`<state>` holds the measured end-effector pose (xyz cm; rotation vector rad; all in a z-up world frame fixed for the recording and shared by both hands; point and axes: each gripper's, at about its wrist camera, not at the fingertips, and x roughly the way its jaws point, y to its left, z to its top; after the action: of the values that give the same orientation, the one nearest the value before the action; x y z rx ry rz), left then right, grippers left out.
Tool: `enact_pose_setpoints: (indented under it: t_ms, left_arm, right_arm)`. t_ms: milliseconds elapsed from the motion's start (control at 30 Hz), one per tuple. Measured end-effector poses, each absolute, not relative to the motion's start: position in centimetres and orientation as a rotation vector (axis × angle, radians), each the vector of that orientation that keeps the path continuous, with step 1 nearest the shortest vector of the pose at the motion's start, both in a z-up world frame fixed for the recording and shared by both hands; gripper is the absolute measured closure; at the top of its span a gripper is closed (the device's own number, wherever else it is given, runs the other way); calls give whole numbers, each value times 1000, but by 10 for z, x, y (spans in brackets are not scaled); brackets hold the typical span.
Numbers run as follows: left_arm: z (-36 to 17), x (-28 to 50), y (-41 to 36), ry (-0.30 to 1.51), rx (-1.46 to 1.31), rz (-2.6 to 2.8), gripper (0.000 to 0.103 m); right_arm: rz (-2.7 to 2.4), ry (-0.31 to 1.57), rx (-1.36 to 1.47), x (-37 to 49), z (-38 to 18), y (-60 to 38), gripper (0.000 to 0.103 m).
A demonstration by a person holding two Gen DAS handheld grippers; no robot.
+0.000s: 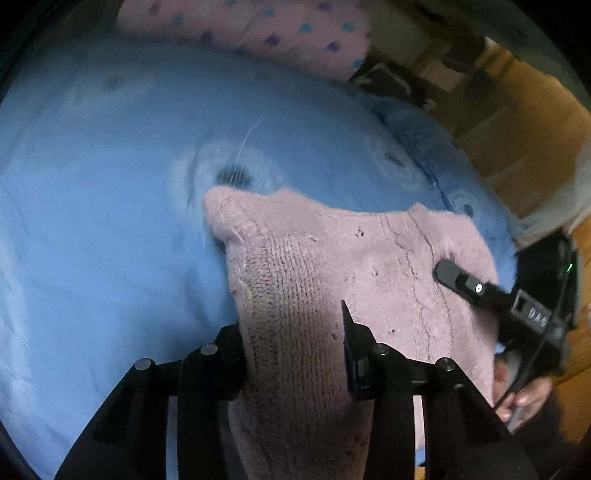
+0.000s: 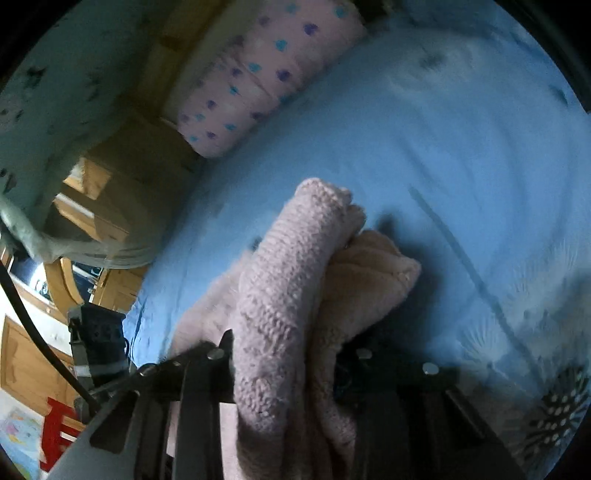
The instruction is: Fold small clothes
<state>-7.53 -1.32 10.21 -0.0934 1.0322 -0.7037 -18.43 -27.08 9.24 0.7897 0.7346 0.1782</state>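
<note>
One pink knitted garment [image 1: 332,258], a small sweater by the look of it, lies on the blue bedsheet [image 1: 92,221], bunched and partly raised off it. It is the only piece of clothing being worked.

The left tool [image 1: 291,343] is clenched on a thick fold of the knit that runs up between its two fingers. In the right wrist view, the right tool [image 2: 291,354] likewise grips a rolled band of the same garment [image 2: 280,295], with a looser flap hanging to the side. Holding it at two places probably serves to lift and spread the knit so it can be laid flat or doubled over.

The right tool also shows at the right edge of the left view, a hand [image 1: 524,398] beneath it.

Beyond the garment lies one pink pillow [image 1: 258,29] dotted with blue and purple, at the far edge of the bed. Wooden furniture [image 1: 517,122] stands past the bed.
</note>
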Motion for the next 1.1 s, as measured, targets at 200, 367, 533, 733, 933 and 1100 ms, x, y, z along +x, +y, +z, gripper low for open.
enact_pose_setpoints:
  t_ms: [200,367,533,733,933,1100]
  left_arm:
    - [134,-73,-21,872,46,-615,84]
    - [137,-36,-15,888,-16,-595,84]
    - [123,-5,-37,895,51,-571,84]
    - [114,21,-53,883,93,-551,84]
    - [118,52,-68,871,60,-566,84]
    - [105,85,-75,918,-29,-569,84]
  right_arm:
    - [166,706,682,-164,125,-274,71]
    - [152,702,554,-134,144,-278,71]
    - [118,753,505,-97,133,-280,71]
    - [97,791,492,-65,113,-290,71]
    - [92,747,465,-36,115,-305,71]
    - [106,745,534,-24,105,-326,71]
